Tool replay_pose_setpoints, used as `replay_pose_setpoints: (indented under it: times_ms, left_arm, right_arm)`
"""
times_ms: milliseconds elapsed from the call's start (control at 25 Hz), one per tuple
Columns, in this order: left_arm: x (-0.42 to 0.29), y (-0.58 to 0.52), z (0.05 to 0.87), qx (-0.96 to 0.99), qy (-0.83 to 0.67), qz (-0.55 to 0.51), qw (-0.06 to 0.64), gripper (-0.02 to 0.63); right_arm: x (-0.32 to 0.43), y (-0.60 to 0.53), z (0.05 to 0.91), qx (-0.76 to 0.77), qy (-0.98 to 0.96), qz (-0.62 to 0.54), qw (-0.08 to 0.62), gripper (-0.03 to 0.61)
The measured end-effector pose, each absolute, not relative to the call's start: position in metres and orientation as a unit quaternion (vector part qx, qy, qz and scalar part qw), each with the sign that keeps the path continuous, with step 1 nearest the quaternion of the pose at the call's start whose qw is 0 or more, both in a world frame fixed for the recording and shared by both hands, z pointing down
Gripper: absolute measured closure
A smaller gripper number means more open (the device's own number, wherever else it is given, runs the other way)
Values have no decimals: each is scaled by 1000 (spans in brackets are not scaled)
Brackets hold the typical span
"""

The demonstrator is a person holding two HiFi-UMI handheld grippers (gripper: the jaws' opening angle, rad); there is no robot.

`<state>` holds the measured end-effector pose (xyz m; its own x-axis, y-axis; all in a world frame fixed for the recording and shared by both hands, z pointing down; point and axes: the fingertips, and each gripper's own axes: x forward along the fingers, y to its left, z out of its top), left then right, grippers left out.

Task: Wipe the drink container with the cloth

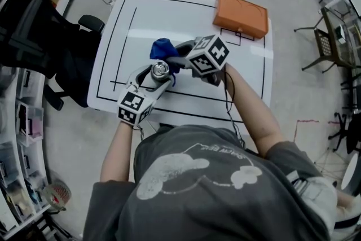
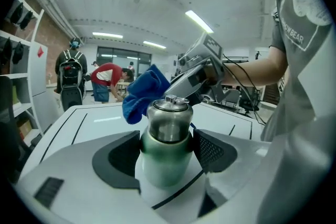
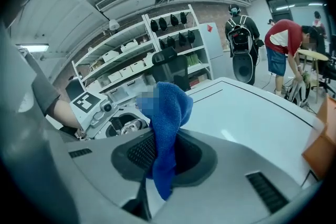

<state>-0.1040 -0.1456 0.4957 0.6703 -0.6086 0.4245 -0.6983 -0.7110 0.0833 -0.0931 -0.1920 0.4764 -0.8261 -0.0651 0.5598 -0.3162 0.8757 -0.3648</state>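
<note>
A steel drink bottle (image 2: 167, 139) with a green-white body stands upright between the jaws of my left gripper (image 2: 167, 149), whose pads press on both its sides. From above, the bottle's lid (image 1: 160, 69) shows just beyond the left gripper (image 1: 148, 83). My right gripper (image 3: 160, 152) is shut on a blue cloth (image 3: 167, 128), which bunches above its jaws and hangs below them. In the head view the cloth (image 1: 163, 49) sits just past the bottle, with the right gripper (image 1: 181, 59) beside it. In the left gripper view the cloth (image 2: 143, 93) hovers behind the bottle's upper left.
The white table (image 1: 141, 20) carries black line markings. An orange box (image 1: 241, 15) lies at its far right corner. A black office chair (image 1: 39, 36) stands left of the table. Shelving (image 3: 142, 55) and people (image 2: 107, 81) are in the room behind.
</note>
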Motion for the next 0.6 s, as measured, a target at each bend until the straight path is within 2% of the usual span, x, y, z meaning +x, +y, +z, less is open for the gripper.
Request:
replay_pose_setpoints:
  times_ms: [240,600]
  left_arm:
    - [-105,-144,499,930,-292,198,102,301]
    - [-108,-145,497,940,-265,193,96,301]
  right_arm:
    - [-112,-191,486,54,-925,238,290,514]
    - [-125,-202,507,49,-906,262,328,515]
